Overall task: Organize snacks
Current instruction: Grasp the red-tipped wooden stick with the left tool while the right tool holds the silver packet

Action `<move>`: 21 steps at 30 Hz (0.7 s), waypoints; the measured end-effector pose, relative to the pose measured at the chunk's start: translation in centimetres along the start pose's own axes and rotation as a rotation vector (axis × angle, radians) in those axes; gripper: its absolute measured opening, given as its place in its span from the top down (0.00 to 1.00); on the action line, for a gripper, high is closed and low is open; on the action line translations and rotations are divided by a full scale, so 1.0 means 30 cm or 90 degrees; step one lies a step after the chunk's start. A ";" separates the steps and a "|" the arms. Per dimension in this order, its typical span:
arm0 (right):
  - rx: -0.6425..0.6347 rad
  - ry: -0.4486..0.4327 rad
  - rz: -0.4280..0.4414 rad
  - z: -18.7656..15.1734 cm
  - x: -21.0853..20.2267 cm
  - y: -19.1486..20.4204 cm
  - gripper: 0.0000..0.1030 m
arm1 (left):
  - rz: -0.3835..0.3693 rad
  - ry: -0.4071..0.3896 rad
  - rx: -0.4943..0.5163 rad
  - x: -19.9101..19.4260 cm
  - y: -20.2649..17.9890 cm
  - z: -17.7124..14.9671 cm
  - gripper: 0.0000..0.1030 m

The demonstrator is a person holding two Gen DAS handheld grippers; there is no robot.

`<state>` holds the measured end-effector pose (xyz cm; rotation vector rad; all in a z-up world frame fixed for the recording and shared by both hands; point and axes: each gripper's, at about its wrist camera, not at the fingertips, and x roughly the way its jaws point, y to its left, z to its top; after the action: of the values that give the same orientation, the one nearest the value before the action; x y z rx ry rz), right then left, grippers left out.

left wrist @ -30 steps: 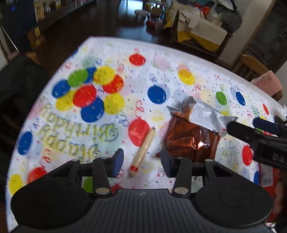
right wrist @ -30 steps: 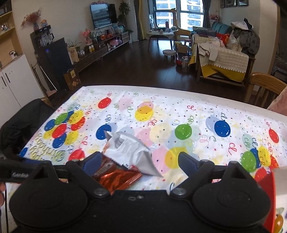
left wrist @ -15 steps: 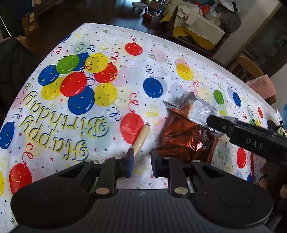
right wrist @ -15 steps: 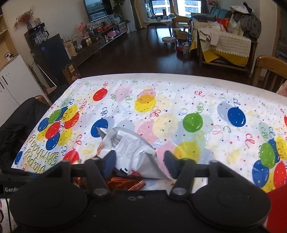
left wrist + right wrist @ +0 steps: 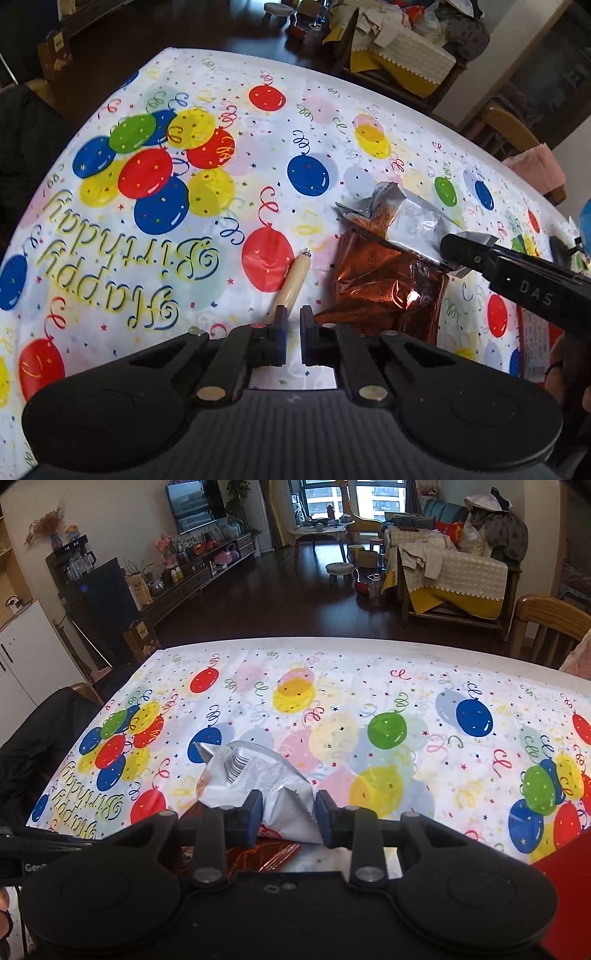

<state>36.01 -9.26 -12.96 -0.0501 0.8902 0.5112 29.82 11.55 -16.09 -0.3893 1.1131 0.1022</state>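
Observation:
A tan sausage stick (image 5: pixel 291 282) lies on the balloon tablecloth (image 5: pixel 147 229). My left gripper (image 5: pixel 293 334) is nearly shut with a narrow gap; its tips are over the stick's near end, and whether it grips the stick is unclear. A silver snack bag (image 5: pixel 410 225) lies over a copper foil bag (image 5: pixel 384 291) to the right. In the right wrist view my right gripper (image 5: pixel 289 818) is partly closed around the silver bag's (image 5: pixel 258 779) near edge, with the pads (image 5: pixel 255 814) still apart. The right gripper's finger (image 5: pixel 517 280) also shows in the left wrist view.
A red box (image 5: pixel 565 886) sits at the near right. A black garment on a chair (image 5: pixel 33 746) is at the table's left edge. A wooden chair (image 5: pixel 546 624) stands at the far right. The far table edge (image 5: pixel 332 644) borders dark floor.
Both grippers have closed down from wide open. The left moved down over the sausage stick's near end. The right moved in around the silver bag's edge.

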 end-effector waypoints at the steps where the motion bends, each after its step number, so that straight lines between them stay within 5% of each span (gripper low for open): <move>1: 0.000 -0.001 0.000 -0.001 -0.004 0.001 0.71 | 0.007 0.000 0.010 -0.002 -0.008 0.000 0.93; 6: -0.001 -0.003 0.002 -0.005 -0.015 0.005 0.71 | 0.050 -0.017 0.044 -0.007 -0.030 -0.010 0.93; 12: 0.007 0.001 0.007 -0.007 -0.016 -0.002 0.71 | 0.031 -0.017 -0.022 0.002 0.017 0.003 0.93; 21: 0.004 0.001 0.009 -0.008 -0.013 -0.004 0.71 | 0.046 -0.014 0.038 0.031 -0.011 0.016 0.91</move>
<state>35.67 -9.59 -12.84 -0.0386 0.8945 0.5209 30.74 11.31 -16.65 -0.2944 1.1068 0.1369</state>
